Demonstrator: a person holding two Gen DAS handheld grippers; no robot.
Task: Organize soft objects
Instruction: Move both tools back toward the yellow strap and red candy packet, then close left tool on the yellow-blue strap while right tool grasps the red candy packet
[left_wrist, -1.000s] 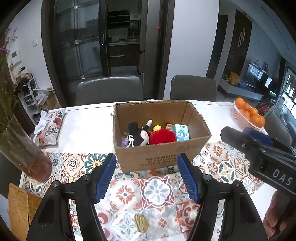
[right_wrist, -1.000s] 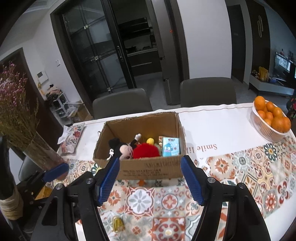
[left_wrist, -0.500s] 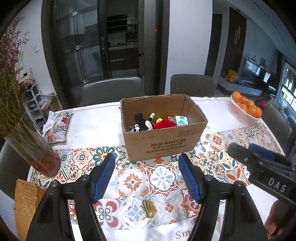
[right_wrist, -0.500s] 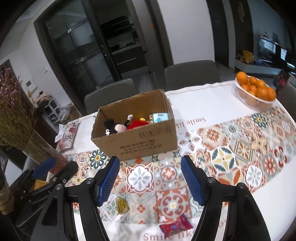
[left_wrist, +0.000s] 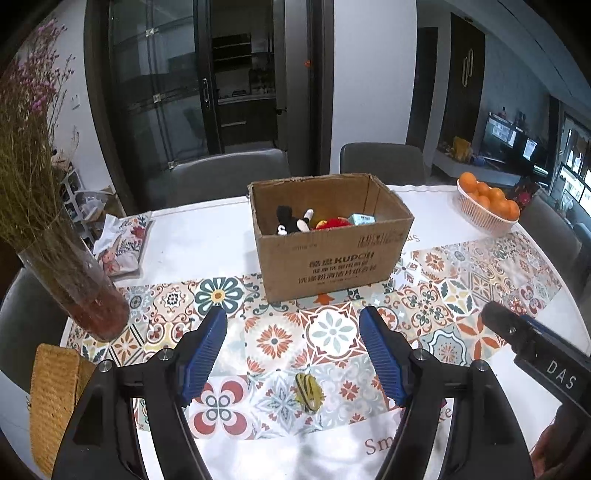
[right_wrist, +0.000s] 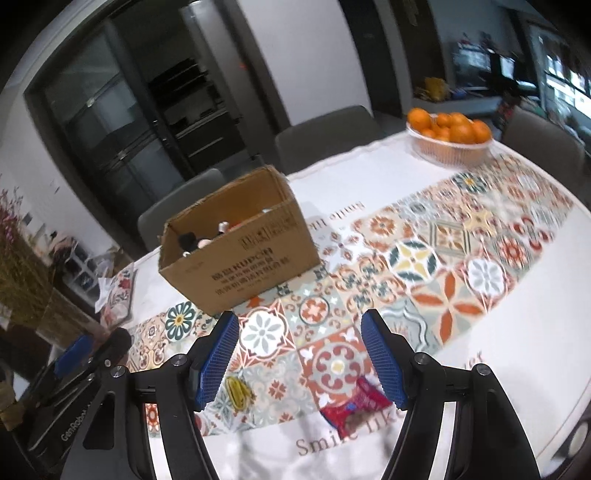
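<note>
Left gripper (left_wrist: 293, 349) just widened, empty above small yellow striped soft toy (left_wrist: 308, 391) on patterned tablecloth (left_wrist: 436, 314); right gripper (right_wrist: 300, 356) parted, empty, red wrapped packet (right_wrist: 354, 406) below; brown cardboard box (left_wrist: 332, 266) beyond.

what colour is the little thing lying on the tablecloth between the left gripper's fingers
Yellow with dark stripes; the small item shows best in the left wrist view.

Both grippers, left (left_wrist: 293, 354) and right (right_wrist: 300, 356), have black arms, ribbed blue pads and silver screws. White lettering reads "DAS"; another marking, blurred, perhaps "GenRobot".
</note>
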